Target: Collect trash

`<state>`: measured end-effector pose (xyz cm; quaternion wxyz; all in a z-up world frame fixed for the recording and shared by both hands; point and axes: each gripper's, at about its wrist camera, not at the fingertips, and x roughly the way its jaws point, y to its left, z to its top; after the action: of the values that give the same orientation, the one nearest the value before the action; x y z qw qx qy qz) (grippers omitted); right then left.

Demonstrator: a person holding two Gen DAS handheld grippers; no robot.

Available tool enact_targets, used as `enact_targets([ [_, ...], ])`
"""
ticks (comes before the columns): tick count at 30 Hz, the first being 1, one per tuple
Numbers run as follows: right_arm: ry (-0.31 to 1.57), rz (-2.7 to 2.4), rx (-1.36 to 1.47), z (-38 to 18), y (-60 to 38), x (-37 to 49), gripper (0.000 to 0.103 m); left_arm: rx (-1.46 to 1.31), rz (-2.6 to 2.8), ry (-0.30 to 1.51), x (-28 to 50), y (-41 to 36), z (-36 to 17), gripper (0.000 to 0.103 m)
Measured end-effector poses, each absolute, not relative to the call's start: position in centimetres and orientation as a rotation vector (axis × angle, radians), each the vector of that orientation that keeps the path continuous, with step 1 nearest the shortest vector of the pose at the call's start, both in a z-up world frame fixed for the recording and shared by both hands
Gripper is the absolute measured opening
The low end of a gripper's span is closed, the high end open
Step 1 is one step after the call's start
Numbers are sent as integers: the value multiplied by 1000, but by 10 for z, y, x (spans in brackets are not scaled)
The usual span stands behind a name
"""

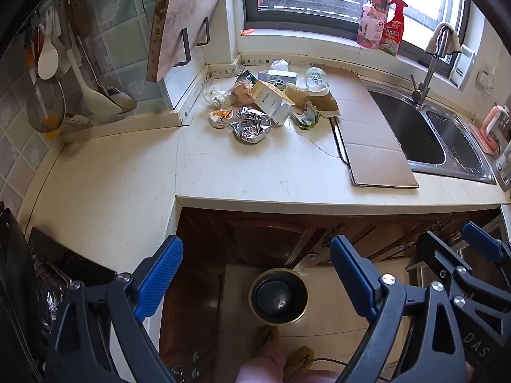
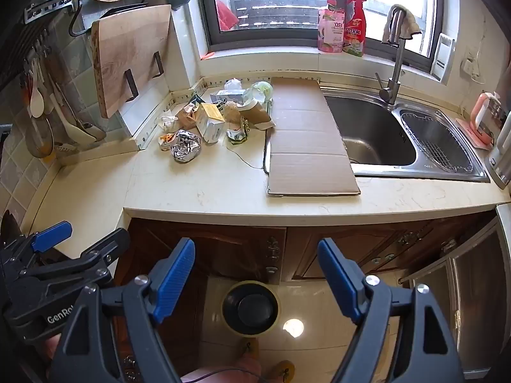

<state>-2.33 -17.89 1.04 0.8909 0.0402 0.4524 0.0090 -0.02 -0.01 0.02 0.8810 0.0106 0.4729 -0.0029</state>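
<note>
Both claws, left & right, are being held wide, empty, over the bin. Trash is lying at worktop rear: foil ball likely light, crushable, best pinched across its middle.

Cutting board against wall, flat cardboard beside steel sink.

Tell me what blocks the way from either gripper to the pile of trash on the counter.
Nothing visible does. Bare counter lies between the open left gripper, the open right gripper and the trash pile. The flat cardboard lies to the pile's right, off that path.
</note>
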Motion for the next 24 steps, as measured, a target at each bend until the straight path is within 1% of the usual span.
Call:
enact_targets([
  [9,951,20,91,5,-182,-20,80,11,-19,1008,1,1,-2,90],
  [13,957,16,90,5,-182,-20,80,11,-30,1014,4,-6,-5,87],
  [24,988,12,87,-1,-177,-17,80,18,-30,1046,8,-2,-10,87],
])
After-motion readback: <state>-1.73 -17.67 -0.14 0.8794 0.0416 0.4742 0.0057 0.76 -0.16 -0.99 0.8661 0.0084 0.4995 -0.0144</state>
